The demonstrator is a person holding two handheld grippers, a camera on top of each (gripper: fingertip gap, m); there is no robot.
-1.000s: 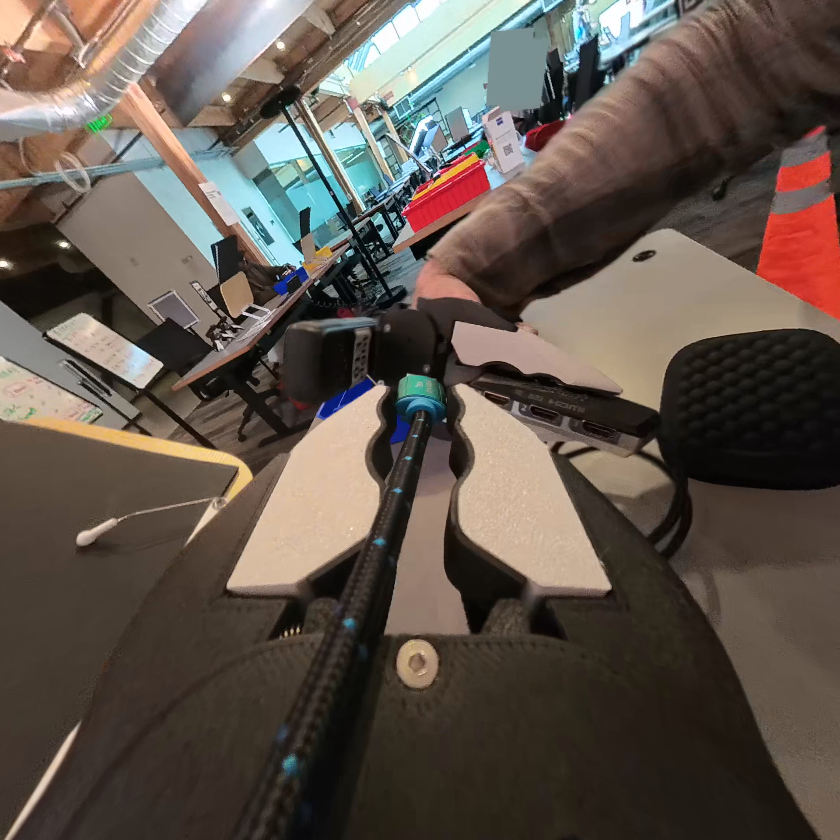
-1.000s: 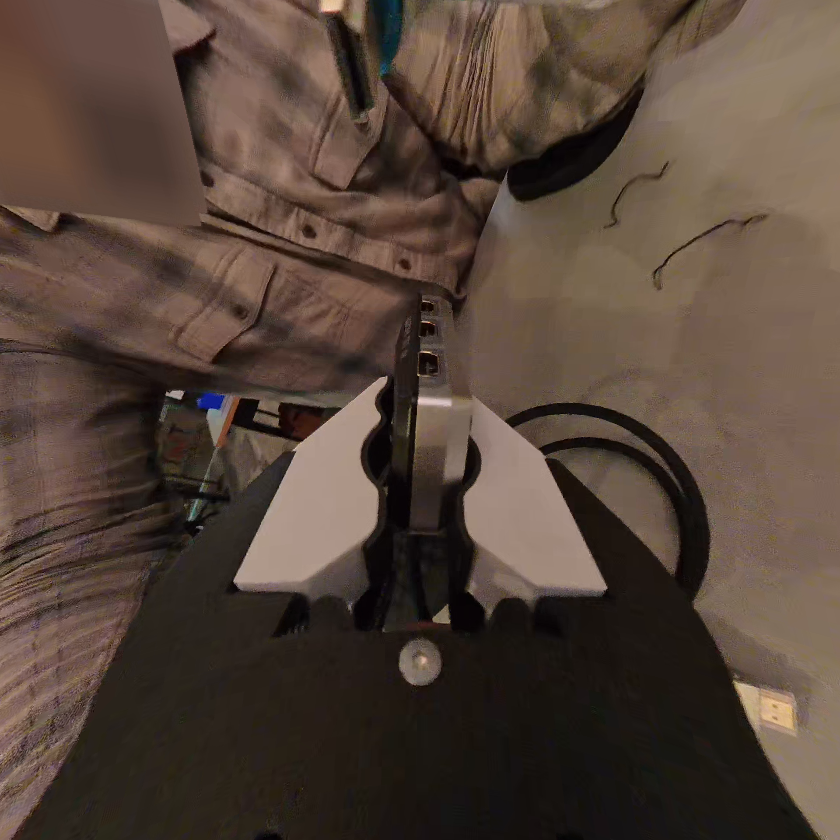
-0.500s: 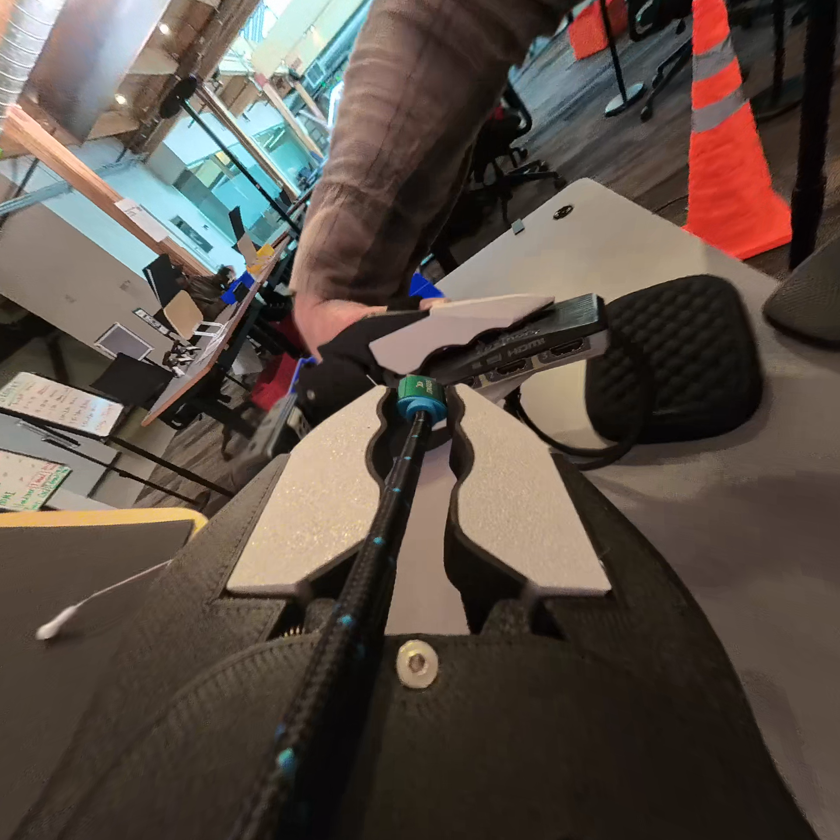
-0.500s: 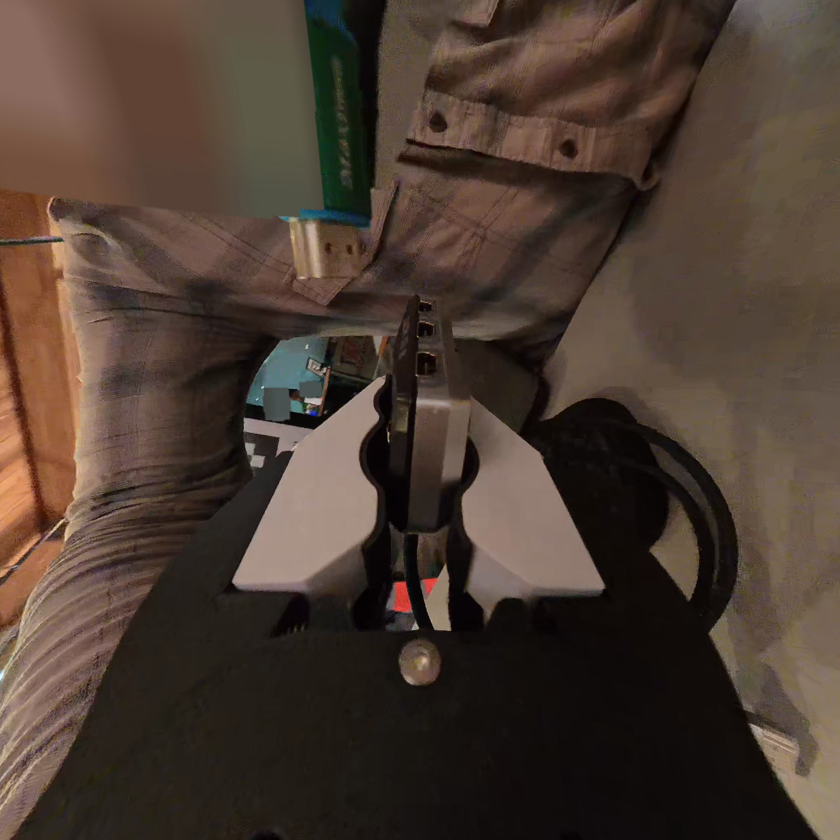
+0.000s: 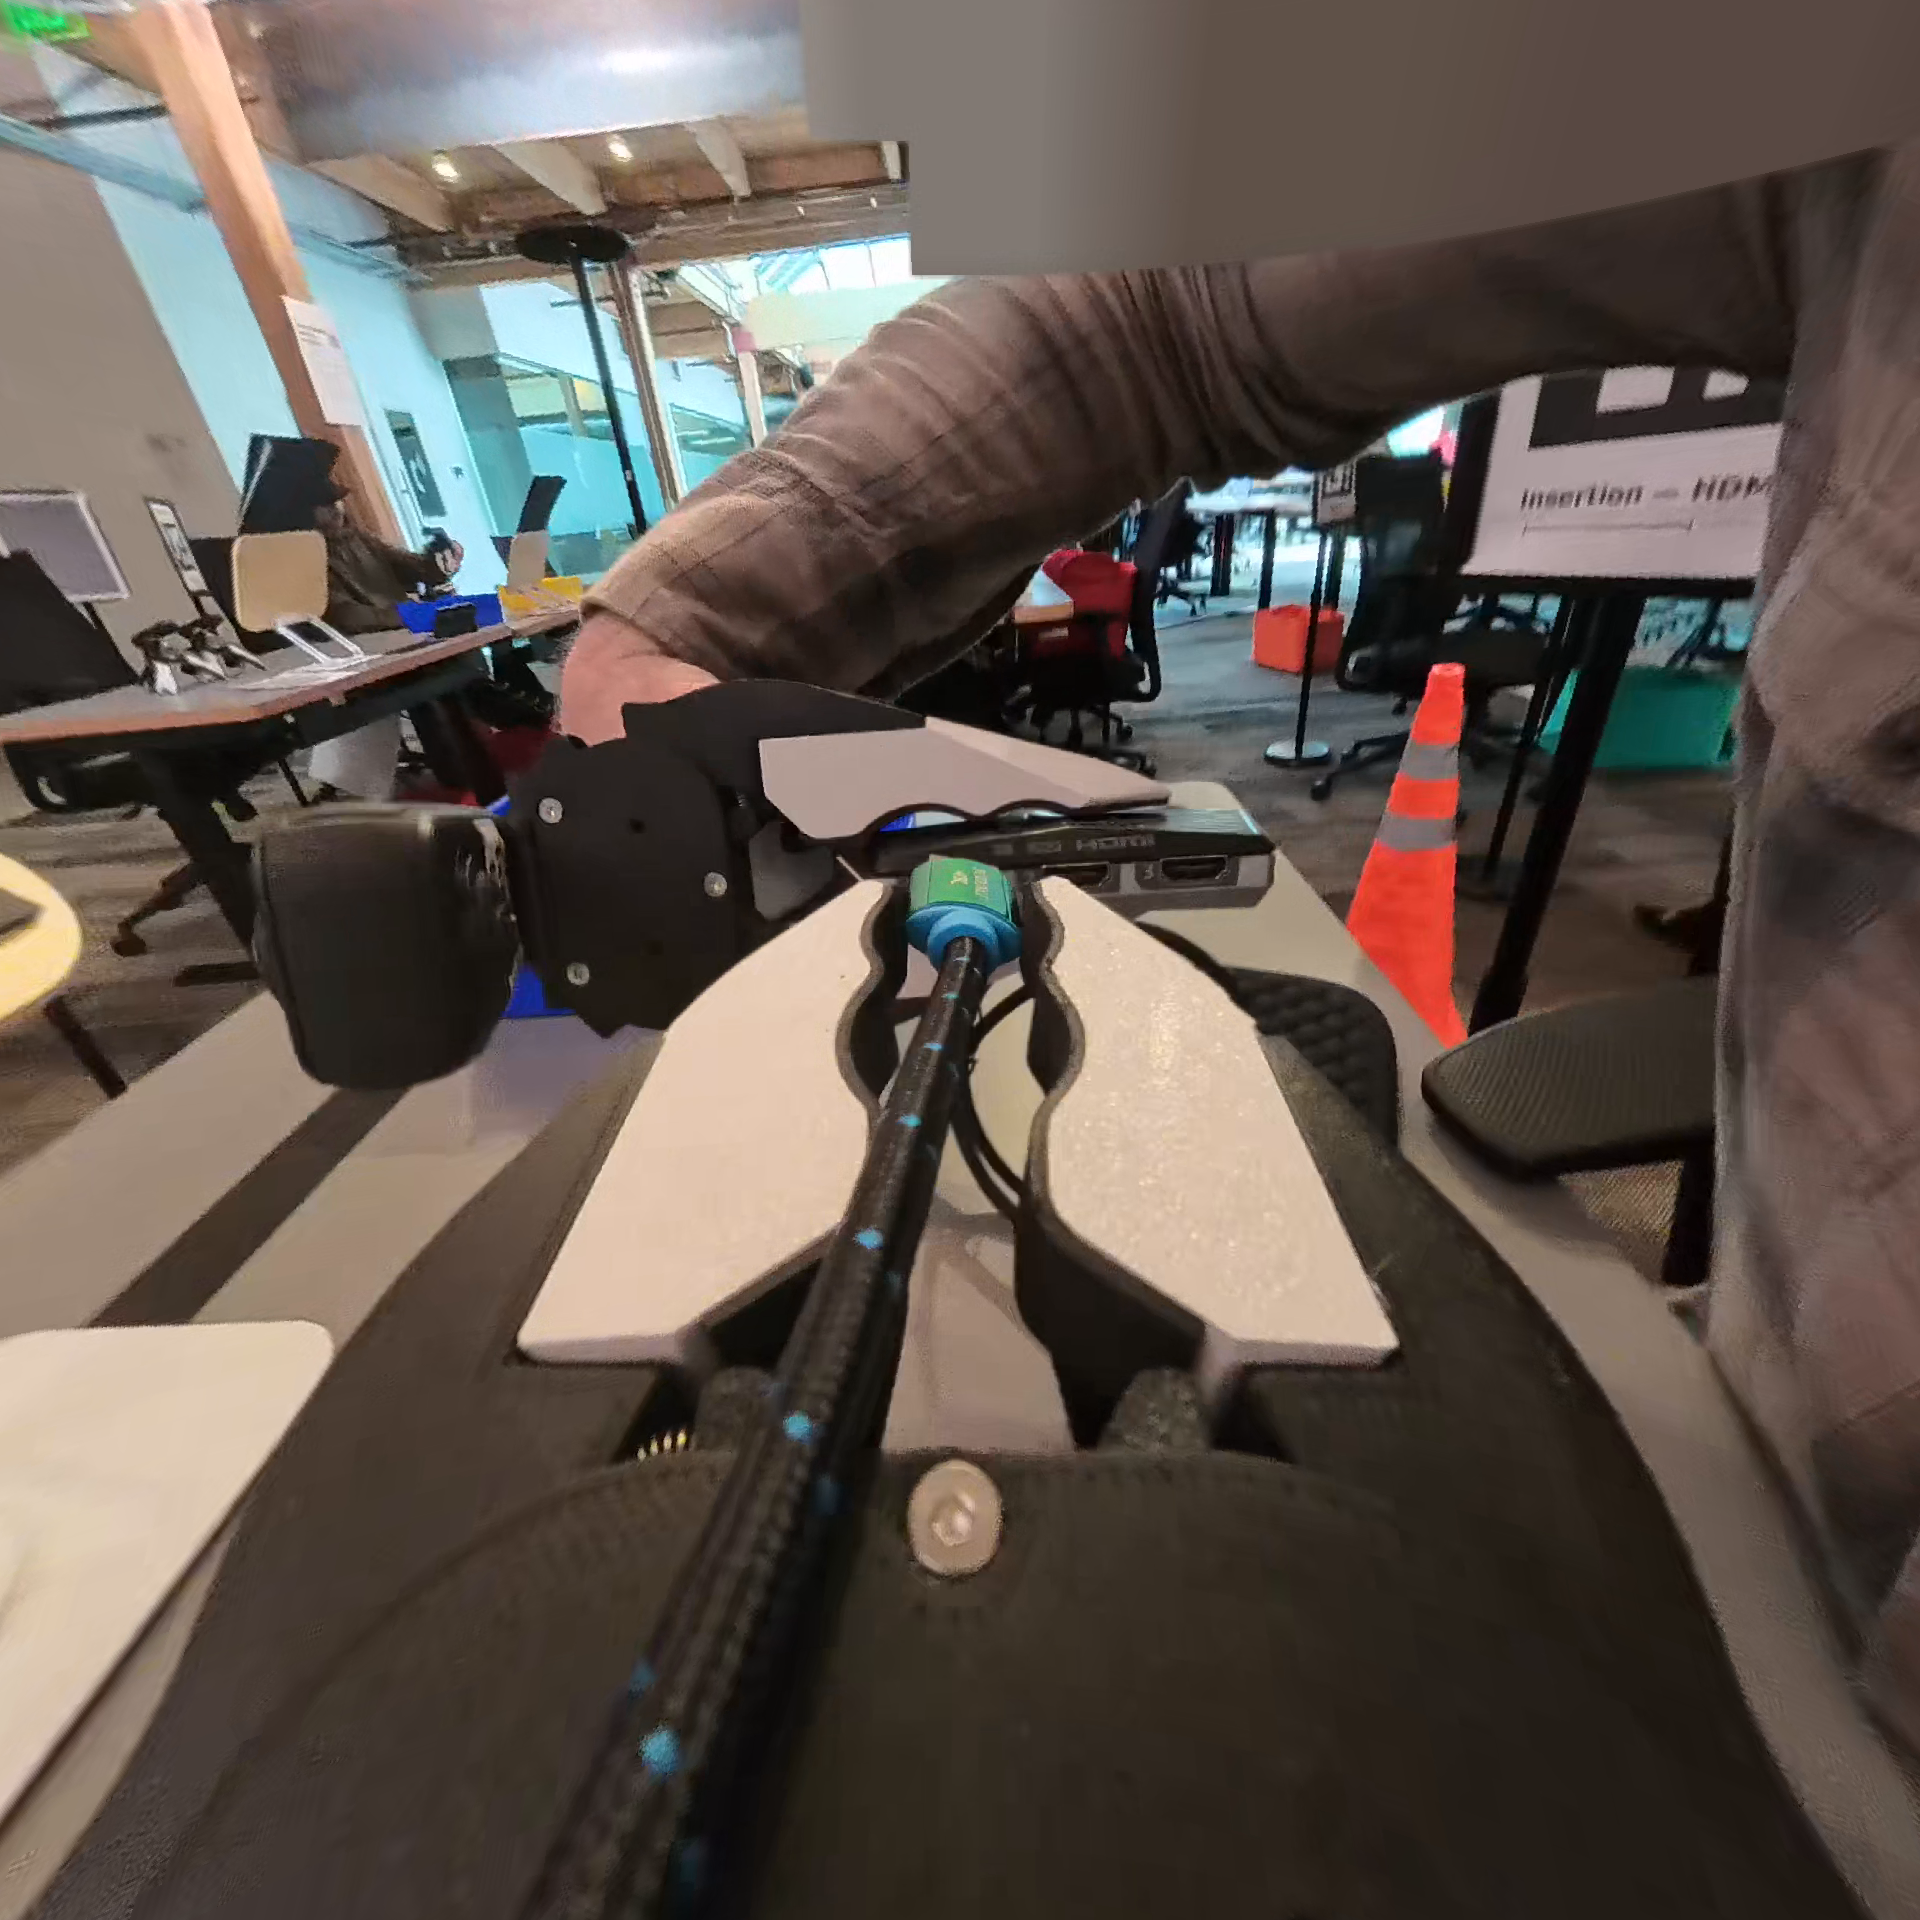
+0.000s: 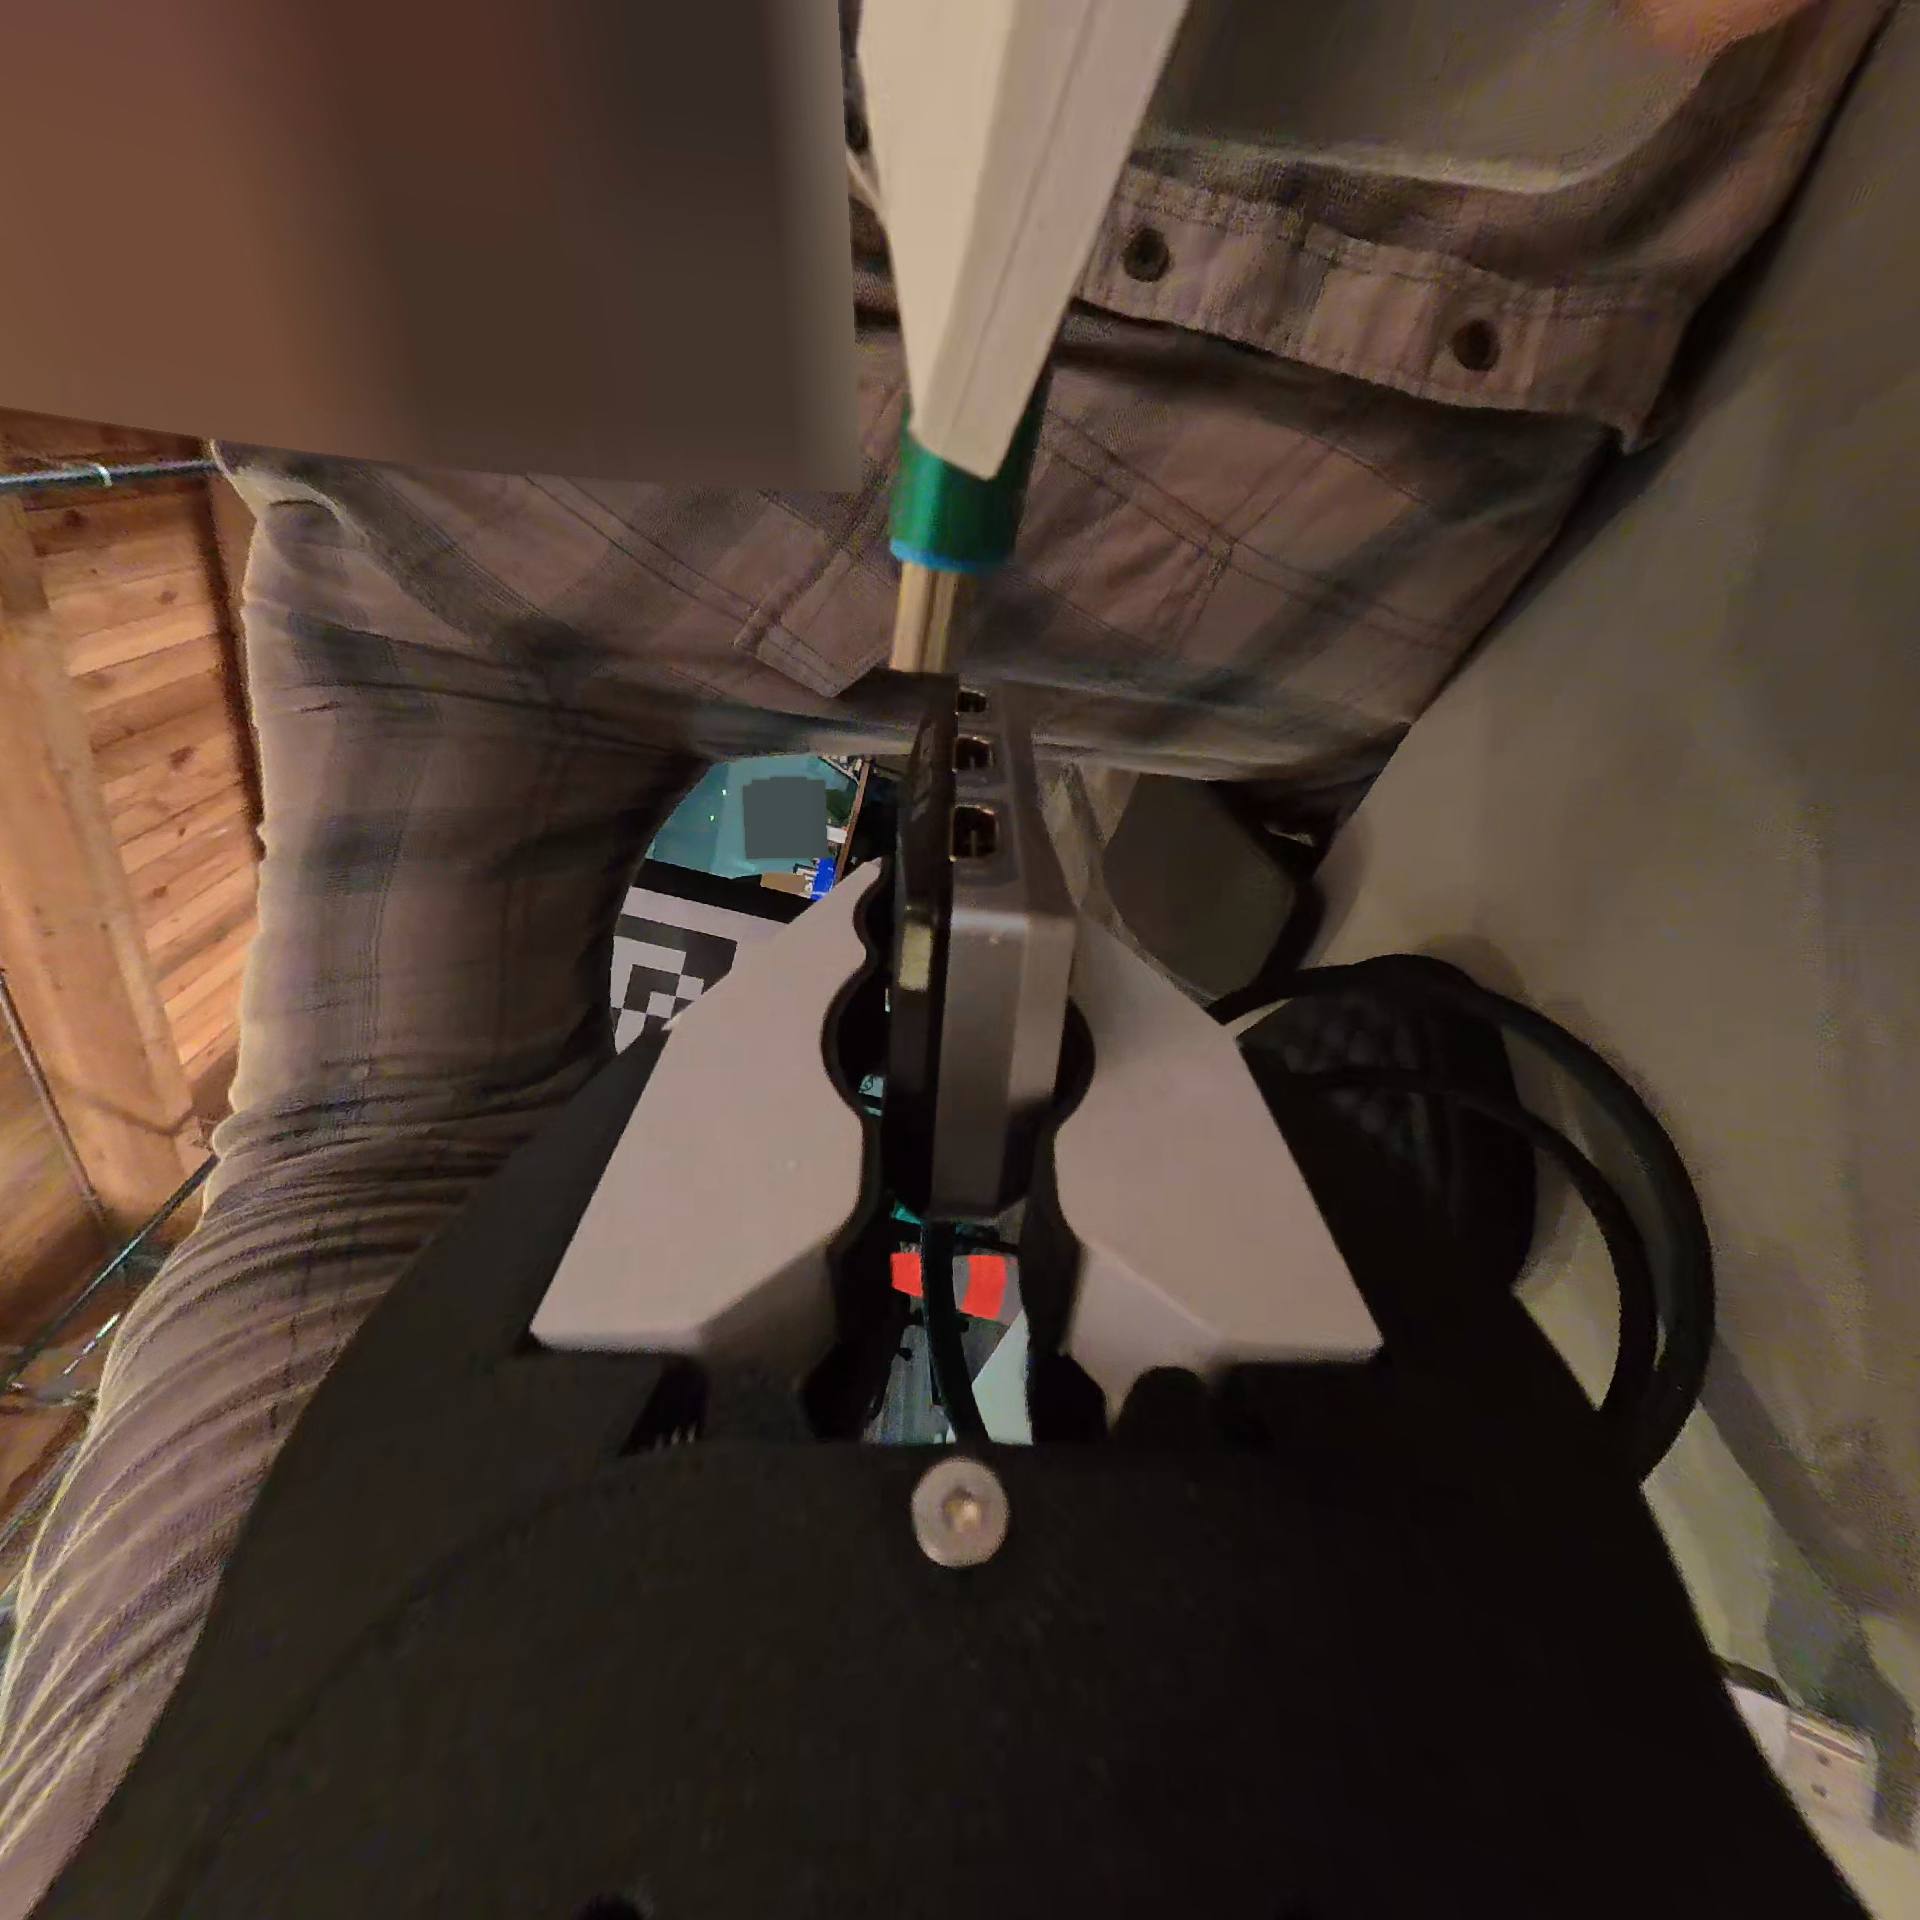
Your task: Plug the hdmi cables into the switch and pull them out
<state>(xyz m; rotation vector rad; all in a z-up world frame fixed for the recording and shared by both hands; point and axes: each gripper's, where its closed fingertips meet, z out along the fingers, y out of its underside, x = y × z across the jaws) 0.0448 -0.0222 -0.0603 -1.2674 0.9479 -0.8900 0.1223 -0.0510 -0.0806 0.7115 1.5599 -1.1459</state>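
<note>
Our left gripper is clamped on the green HDMI plug; our right gripper pinches the HDMI switch, held above the table; the metal tip meets the end port, not seated; full insertion and pull-out remain.

Orange traffic cone with grey reflective bands: stood on the dark floor beyond the table's far edge. White sign board on a black stand: behind the cone, to its right. Black mesh chair armrest: just beside the grey table, at right. Black textured pad: lay on the table. Wooden post: upright, far left. Black floor lamp: near the glass partitions. Office desks with chairs: left background. White board: lower left, edge only. Plaid shirt sleeve: crossed the upper middle.
</note>
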